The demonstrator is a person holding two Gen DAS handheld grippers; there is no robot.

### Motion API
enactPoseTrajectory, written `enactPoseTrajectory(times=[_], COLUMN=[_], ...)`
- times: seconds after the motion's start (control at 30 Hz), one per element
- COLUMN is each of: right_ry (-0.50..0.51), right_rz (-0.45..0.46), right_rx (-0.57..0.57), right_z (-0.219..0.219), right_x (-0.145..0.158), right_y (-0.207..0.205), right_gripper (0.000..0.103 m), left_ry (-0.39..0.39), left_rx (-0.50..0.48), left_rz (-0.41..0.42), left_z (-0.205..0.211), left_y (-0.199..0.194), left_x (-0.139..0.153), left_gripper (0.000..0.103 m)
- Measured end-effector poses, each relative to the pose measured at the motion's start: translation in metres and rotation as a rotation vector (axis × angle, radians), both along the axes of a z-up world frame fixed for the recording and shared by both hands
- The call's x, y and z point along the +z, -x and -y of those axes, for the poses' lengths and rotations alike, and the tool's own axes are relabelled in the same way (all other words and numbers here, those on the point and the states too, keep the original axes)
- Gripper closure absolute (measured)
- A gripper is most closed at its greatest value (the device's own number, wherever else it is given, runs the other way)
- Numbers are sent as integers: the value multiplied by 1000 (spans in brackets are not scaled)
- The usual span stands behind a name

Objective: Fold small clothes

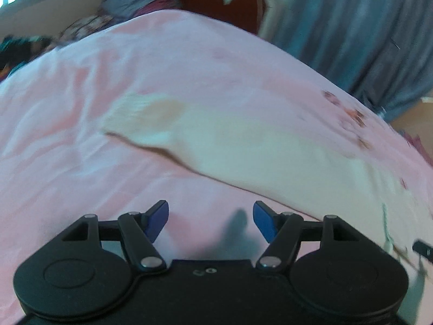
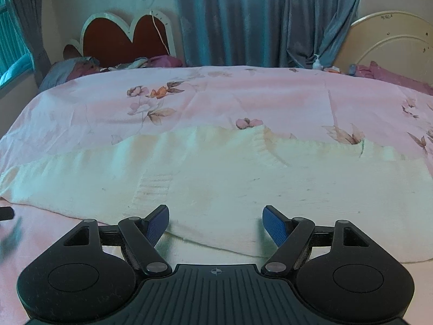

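This is looking like a bedroom in a home. A wide bed is filling most of both views, and a pink bedsheet with printed flowers is covering it. At the far side, a heart-shaped headboard, red with a pale border, is standing against the wall. Beside it, long grey-blue curtains are hanging down to the level of the bed. Crumpled bedding and pillows are lying near the headboard. On the right, a second headboard, cream and round, is showing, and a small pump bottle is standing near it. A window is letting light in on the left.
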State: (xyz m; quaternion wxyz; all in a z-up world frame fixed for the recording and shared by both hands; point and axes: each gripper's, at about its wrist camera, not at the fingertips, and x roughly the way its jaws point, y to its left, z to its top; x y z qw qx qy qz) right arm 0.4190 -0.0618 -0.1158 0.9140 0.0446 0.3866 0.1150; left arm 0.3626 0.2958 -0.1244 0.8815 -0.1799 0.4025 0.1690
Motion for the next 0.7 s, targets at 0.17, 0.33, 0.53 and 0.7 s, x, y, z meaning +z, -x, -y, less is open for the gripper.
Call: enactPoseTrajectory(times=[0.17, 0.33, 0.53, 0.7], right_ry=[16, 34, 43, 90], right_rz=[-19, -21, -6, -25], right_rx=[-12, -20, -57, -71], right_z=[-2, -4, -2, -3], right_x=[-7, -11, -12, -24], right_y=[-4, -7, -11, -19], right_gripper=[28, 28, 28, 28], left_ry=[82, 159, 229, 223], left_rx=[48, 95, 139, 160], left_rz=[51, 124, 189, 207], left_z=[-27, -42, -58, -64], left_y=[-3, -12, -24, -29], left_x=[-7, -13, -20, -26], left_gripper=[39, 39, 70, 96])
